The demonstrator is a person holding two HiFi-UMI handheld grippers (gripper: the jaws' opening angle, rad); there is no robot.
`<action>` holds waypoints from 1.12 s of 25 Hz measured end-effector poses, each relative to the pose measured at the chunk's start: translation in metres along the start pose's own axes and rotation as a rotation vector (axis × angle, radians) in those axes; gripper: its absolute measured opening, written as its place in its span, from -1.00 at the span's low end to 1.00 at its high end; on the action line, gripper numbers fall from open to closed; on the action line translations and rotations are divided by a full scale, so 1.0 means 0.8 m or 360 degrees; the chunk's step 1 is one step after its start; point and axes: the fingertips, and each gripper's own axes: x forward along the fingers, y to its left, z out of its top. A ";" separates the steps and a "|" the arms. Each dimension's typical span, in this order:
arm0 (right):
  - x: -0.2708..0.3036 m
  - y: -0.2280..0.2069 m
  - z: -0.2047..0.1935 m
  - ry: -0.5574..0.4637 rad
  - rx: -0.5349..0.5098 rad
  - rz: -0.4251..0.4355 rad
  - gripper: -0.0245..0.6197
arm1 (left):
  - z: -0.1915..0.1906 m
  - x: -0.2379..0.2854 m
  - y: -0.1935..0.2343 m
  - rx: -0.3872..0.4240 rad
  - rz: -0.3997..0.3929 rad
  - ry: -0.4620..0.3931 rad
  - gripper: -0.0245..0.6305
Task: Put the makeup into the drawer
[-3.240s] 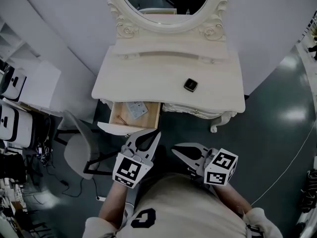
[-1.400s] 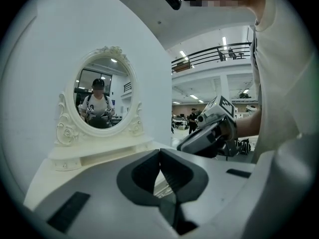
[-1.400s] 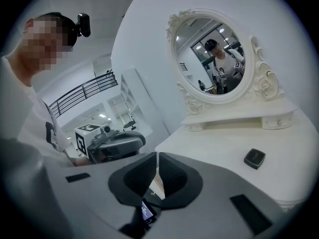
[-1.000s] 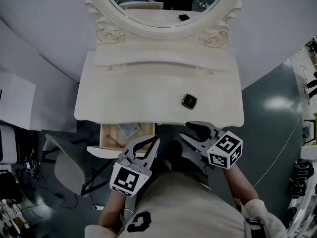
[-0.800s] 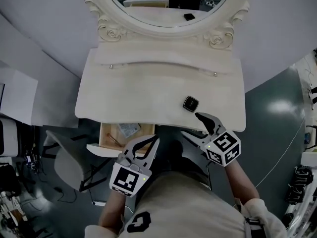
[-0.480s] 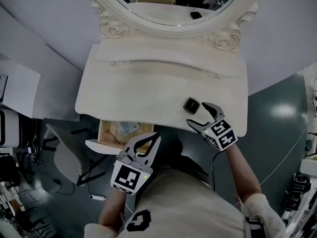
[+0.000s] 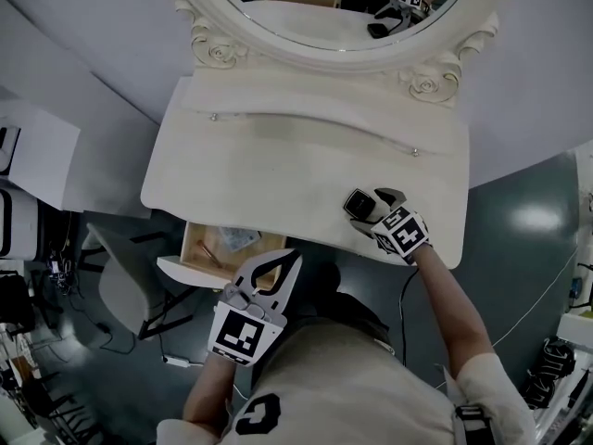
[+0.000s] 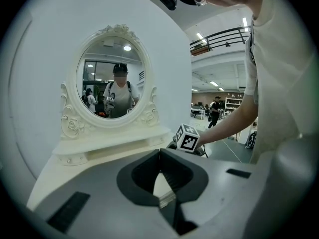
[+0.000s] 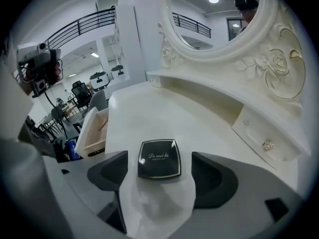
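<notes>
jaws of right gripper point(image 7: 373, 208) opening around black compact point(image 9: 159, 158) lettered "la mei la", left gripper point(image 8: 160, 154) clenched

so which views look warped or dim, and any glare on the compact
Head view: dim, flat light, one glare patch on the floor. Left gripper view: strong fisheye, black corners, mirror sharp. Right gripper view: same fisheye curving the vanity top; a small glint on the compact, print readable.

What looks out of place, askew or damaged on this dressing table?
Nothing stands out. The black compact lies flat and closed on the dressing table; the left drawer is open, as the task needs.
</notes>
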 end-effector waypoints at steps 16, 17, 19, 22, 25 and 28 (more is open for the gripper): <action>0.029 -0.008 -0.015 0.0022 -0.0042 -0.0062 0.21 | -0.012 -0.017 0.018 -0.0034 0.0046 0.0006 -0.76; 0.029 -0.008 -0.015 0.0022 -0.0044 -0.0064 0.21 | -0.013 -0.019 0.019 -0.0032 0.0045 0.0004 -0.76; 0.030 -0.007 -0.015 0.0019 -0.0045 -0.0064 0.21 | -0.014 -0.022 0.021 -0.0021 0.0046 0.0002 -0.76; 0.028 -0.004 -0.015 0.0015 -0.0030 -0.0063 0.19 | -0.015 -0.030 0.024 -0.0016 0.0053 -0.0005 -0.76; 0.028 -0.004 -0.016 0.0027 -0.0021 -0.0077 0.14 | -0.016 -0.037 0.028 -0.0019 0.0065 -0.0019 -0.76; 0.029 -0.005 -0.017 0.0044 -0.0006 -0.0091 0.13 | -0.018 -0.047 0.032 -0.0024 0.0084 -0.0036 -0.76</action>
